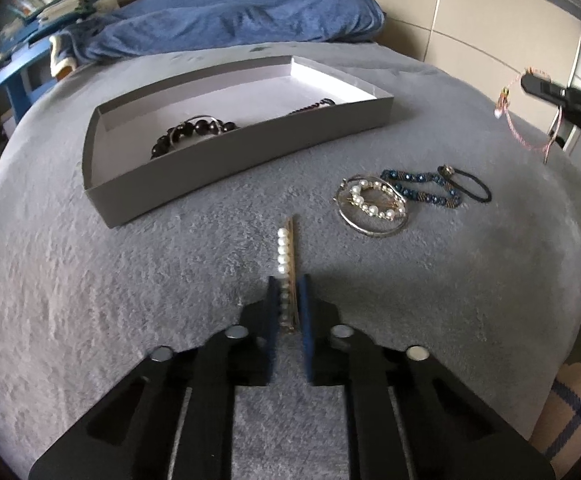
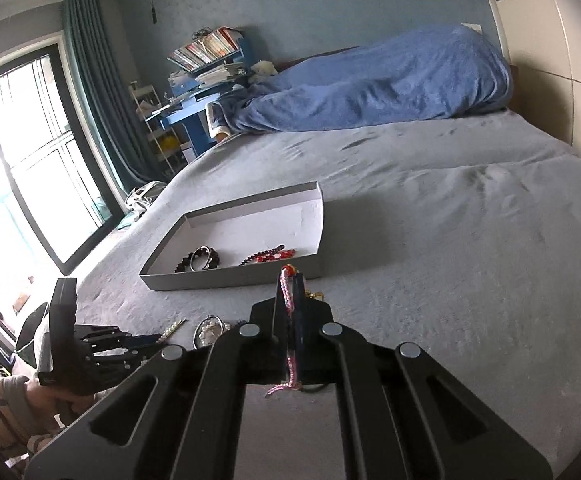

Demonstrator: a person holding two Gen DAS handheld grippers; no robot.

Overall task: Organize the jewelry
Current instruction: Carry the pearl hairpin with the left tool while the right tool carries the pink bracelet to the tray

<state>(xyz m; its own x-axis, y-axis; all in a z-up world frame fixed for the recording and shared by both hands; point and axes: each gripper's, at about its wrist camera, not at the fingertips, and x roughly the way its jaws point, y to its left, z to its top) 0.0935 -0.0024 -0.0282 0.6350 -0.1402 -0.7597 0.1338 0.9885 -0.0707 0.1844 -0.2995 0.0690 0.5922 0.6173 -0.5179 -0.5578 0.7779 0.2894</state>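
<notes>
A grey open box (image 1: 226, 160) lies on the grey bed; inside are a dark bead bracelet (image 1: 188, 136) and red beads (image 2: 268, 257). My left gripper (image 1: 288, 286) is low on the bed, its jaws closed around the near end of a pearl hair clip (image 1: 284, 250). My right gripper (image 2: 290, 280) is shut on a pink braided cord bracelet (image 2: 289, 316), held in the air right of the box; the left wrist view shows it at the right edge (image 1: 530, 80) with the cord hanging. A pearl ring clip with a bangle (image 1: 372, 204) and a blue bead bracelet (image 1: 422, 186) lie on the bed.
A black hair tie (image 1: 472, 186) lies beside the blue bracelet. A blue blanket (image 1: 242, 16) is bunched at the head of the bed. A blue desk with books (image 2: 206, 64) and a window (image 2: 22, 152) are to the left. The bed's right edge drops near a wall.
</notes>
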